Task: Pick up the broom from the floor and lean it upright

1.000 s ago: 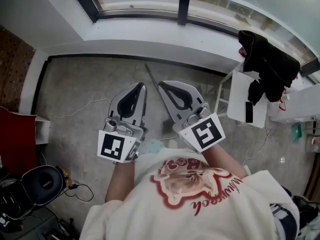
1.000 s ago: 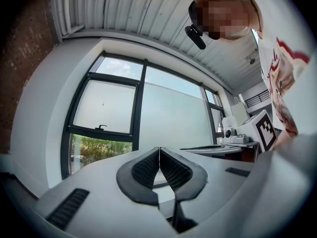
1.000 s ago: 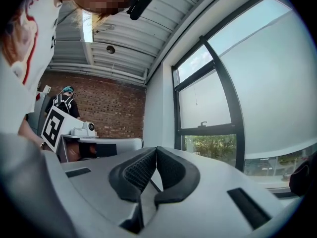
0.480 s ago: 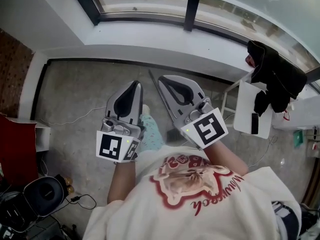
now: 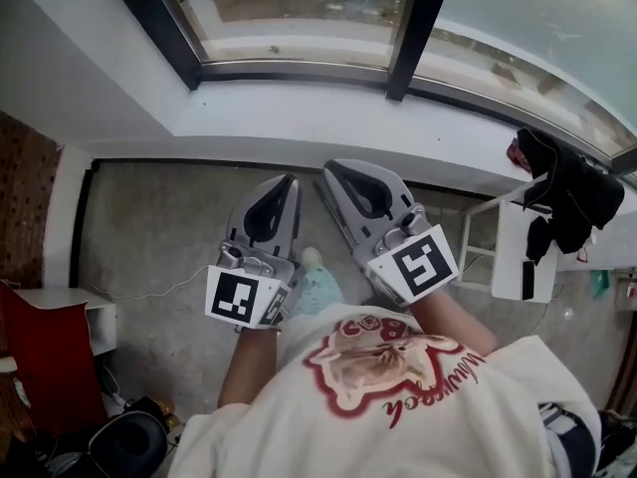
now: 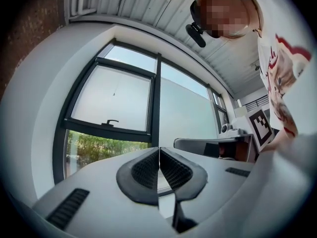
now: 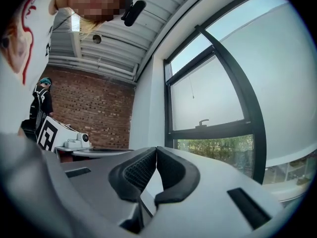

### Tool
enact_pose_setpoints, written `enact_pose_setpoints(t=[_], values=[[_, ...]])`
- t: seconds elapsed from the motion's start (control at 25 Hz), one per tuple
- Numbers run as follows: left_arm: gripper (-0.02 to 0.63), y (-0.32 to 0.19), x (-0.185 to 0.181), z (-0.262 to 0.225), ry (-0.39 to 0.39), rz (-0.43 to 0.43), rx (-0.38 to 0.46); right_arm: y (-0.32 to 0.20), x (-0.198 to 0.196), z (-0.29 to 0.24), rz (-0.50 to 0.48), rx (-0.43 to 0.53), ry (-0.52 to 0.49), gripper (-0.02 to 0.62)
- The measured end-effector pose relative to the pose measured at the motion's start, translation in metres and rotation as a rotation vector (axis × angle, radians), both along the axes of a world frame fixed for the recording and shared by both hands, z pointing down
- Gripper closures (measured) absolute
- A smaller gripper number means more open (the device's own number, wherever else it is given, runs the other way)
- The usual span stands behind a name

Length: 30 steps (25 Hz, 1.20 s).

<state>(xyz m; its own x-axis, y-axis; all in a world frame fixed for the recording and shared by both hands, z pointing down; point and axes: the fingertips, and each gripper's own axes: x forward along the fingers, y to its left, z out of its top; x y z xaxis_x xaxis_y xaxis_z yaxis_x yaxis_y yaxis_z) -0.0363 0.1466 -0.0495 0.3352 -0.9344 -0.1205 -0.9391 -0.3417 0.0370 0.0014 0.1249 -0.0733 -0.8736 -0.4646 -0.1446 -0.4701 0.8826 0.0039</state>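
You hold the left claw (image 5: pixel 286 181) and the right claw (image 5: pixel 335 167) side by side above the grey floor (image 5: pixel 159 217). Each has its pads pressed together with nothing pinched between them, as both gripper views show. Ahead of the claws stand a white sill (image 5: pixel 299 108) and a dark-framed window (image 5: pixel 289 18) with greenery behind the glass.

The broom cannot be made out with certainty. At most a thin dark sliver runs tight along the right claw's inner edge, between the two claws, too faint to call.

Just behind the left claw, a foot (image 5: pixel 320 287) in a pale sock shows on the floor. Well to the right of the right claw, dark clothing (image 5: pixel 569 192) hangs over a white desk (image 5: pixel 516 242).

A second ago a thin, straight handle lay plainly on the floor between the claws. Since then the sill and window have drawn closer to the claws, and the clothing has slid toward the right edge.
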Motion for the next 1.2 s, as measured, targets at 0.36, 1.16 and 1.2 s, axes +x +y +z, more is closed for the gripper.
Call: enact_pose_setpoints(t=[0.36,1.16,1.2], values=[[0.584,-0.08,-0.093,0.002,0.008,0.036,-0.035,-0.083,-0.085,0.004,0.055,-0.032,0.024,0.572],[0.584,-0.136,-0.134,0.013,0.05,-0.026,-0.016,-0.139,-0.117,0.043,0.012,-0.073,0.091,0.572],[0.584,-0.142,-0.134,0.022,0.045,-0.025,-0.025,-0.145,-0.114,0.058,0.018,-0.085,0.105,0.572]])
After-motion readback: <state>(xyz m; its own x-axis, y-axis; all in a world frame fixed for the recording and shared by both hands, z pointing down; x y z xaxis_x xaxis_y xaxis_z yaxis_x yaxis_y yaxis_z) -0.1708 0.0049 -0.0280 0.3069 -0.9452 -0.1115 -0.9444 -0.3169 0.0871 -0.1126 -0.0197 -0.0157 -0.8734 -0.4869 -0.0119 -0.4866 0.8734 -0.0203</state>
